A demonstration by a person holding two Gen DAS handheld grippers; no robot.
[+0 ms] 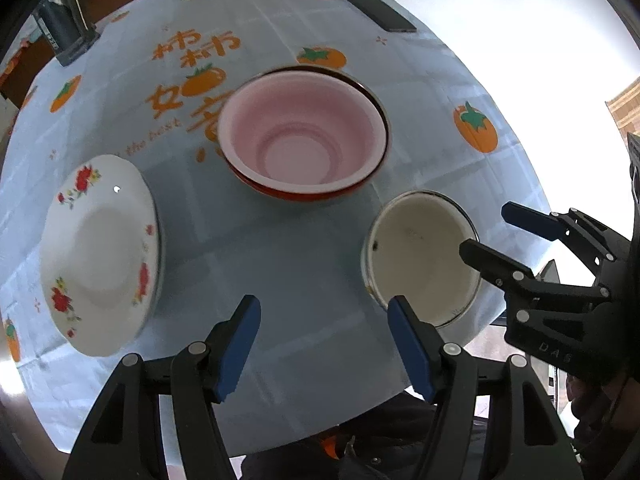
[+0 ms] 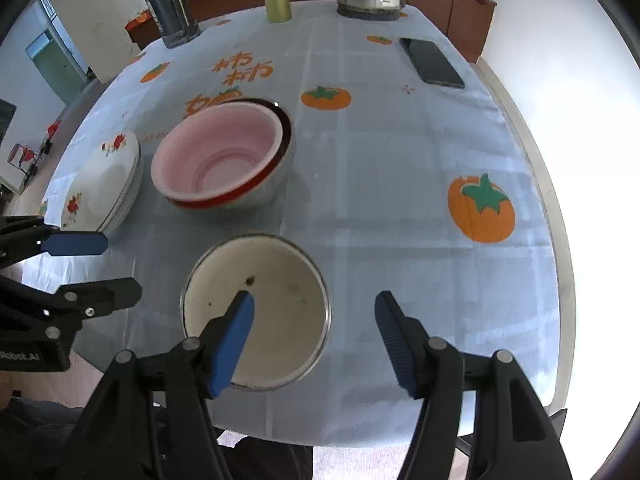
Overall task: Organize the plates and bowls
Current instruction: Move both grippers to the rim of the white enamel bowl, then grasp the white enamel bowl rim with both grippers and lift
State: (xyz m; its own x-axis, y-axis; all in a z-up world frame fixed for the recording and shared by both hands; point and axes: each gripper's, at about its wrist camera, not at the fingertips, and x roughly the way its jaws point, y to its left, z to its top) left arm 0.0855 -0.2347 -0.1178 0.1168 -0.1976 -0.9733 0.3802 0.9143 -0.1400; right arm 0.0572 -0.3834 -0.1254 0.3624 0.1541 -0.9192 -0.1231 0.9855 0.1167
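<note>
Both tools gape wide, empty; the right tool [image 2: 314,336] could knock the cream bowl [image 2: 256,312] off the bench's [image 2: 400,220] near edge

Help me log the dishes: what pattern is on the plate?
White plate with red flower sprays, clearest in the left wrist view.

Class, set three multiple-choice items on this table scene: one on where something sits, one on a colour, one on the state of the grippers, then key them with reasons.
1. Where is the pink bowl?
A. nested in a red-rimmed bowl
B. on the floral plate
C. on the phone

2. What colour is the inside of the small bowl nearest the grippers?
A. blue
B. cream
C. green

3. How are the left gripper and the right gripper?
A. both shut on bowls
B. one holds a plate
C. both open, empty

Key: A, a red rim shows beneath it; B, its inside is off-white; C, both pairs of fingers are spread, holding nothing.
</note>
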